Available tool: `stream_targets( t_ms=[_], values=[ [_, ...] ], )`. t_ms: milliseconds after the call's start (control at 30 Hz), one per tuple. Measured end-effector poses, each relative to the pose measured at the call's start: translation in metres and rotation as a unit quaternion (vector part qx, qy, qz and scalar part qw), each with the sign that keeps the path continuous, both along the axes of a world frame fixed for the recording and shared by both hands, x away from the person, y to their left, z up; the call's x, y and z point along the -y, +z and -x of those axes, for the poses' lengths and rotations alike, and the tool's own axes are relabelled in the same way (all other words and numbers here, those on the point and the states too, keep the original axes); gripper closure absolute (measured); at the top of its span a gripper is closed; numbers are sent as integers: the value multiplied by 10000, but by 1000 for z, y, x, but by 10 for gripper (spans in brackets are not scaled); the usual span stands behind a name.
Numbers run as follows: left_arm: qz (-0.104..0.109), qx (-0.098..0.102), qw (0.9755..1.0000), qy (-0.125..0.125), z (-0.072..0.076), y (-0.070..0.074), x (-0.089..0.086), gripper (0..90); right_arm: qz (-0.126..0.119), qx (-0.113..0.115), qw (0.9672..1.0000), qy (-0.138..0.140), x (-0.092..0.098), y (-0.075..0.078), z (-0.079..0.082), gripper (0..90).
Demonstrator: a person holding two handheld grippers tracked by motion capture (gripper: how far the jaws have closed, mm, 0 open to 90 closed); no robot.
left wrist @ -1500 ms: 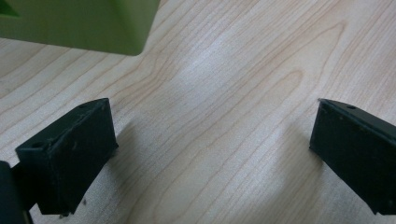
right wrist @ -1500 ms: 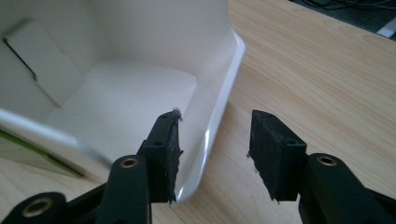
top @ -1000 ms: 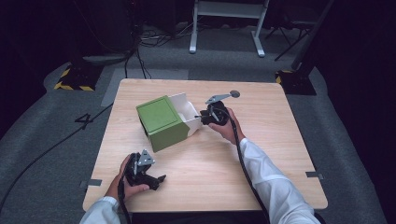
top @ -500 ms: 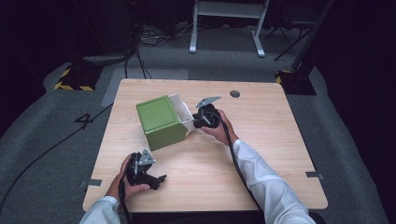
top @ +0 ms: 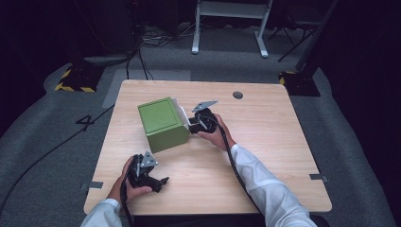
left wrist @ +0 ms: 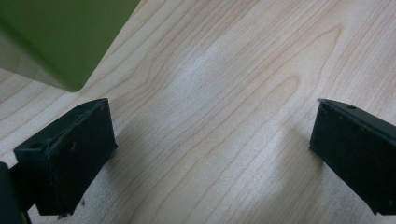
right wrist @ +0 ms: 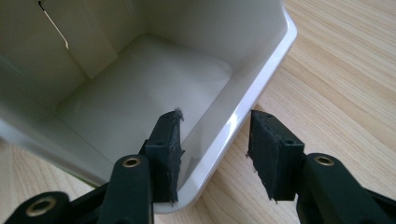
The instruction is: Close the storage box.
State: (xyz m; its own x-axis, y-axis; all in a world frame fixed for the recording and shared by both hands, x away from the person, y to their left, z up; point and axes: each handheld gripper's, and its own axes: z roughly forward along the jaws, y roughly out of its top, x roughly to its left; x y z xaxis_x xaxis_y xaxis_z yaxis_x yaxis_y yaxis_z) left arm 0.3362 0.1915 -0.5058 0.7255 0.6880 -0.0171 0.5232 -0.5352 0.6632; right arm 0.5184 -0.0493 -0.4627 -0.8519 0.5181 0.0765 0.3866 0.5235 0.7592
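A green box (top: 163, 124) lies on its side on the wooden table (top: 274, 142), its white inside facing right. My right gripper (top: 193, 124) is at that opening. In the right gripper view the gripper (right wrist: 215, 135) is open and straddles the box's white rim (right wrist: 261, 79), with one jaw inside the box, one outside, and a gap left at the wall. My left gripper (top: 161, 182) rests near the table's front left, held in a hand. Its jaws stand wide open (left wrist: 215, 126) over bare wood, with a corner of the green box (left wrist: 60, 37) ahead at upper left.
A round dark grommet (top: 238, 95) sits near the table's back edge. Beyond the table, cables cross the grey floor and a white metal frame (top: 227, 28) stands at the back. Bare tabletop stretches to the right of the box and along the front.
My right gripper has moved left to the box's opening and now straddles its rim. The left gripper has stayed in place.
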Motion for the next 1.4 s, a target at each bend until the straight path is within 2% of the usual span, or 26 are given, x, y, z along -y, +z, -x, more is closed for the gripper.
stream_targets(
  t_ms=[167,300,433,633,667,767,833,933,1100,1400],
  values=[
    [-14,13,10000,-11,0,0,0,1,-5,-54,9999,85,-2,-1,1,506],
    [-1,3,10000,-11,0,0,0,1,-101,-198,9996,147,-2,-4,-1,483],
    [-3,5,10000,-20,0,0,0,1,-31,-203,9997,161,-4,-3,-2,440],
    [-3,3,10000,-20,0,0,0,2,107,-100,9998,127,-7,-1,1,382],
    [-4,3,10000,-20,0,0,0,1,106,-97,9999,72,-5,-1,1,335],
    [-4,4,10000,-20,0,0,0,1,132,-74,9999,34,-1,3,0,307],
    [-5,3,10000,-23,0,0,0,1,173,-41,9998,24,0,4,0,301],
    [-3,3,10000,-23,0,0,0,2,69,11,9999,-80,9,11,-1,278],
    [-2,3,10000,-23,0,0,0,1,41,29,9999,-87,16,16,-1,256],
    [-2,4,10000,-22,0,0,0,1,281,215,9993,-152,30,27,2,232]
  ],
)
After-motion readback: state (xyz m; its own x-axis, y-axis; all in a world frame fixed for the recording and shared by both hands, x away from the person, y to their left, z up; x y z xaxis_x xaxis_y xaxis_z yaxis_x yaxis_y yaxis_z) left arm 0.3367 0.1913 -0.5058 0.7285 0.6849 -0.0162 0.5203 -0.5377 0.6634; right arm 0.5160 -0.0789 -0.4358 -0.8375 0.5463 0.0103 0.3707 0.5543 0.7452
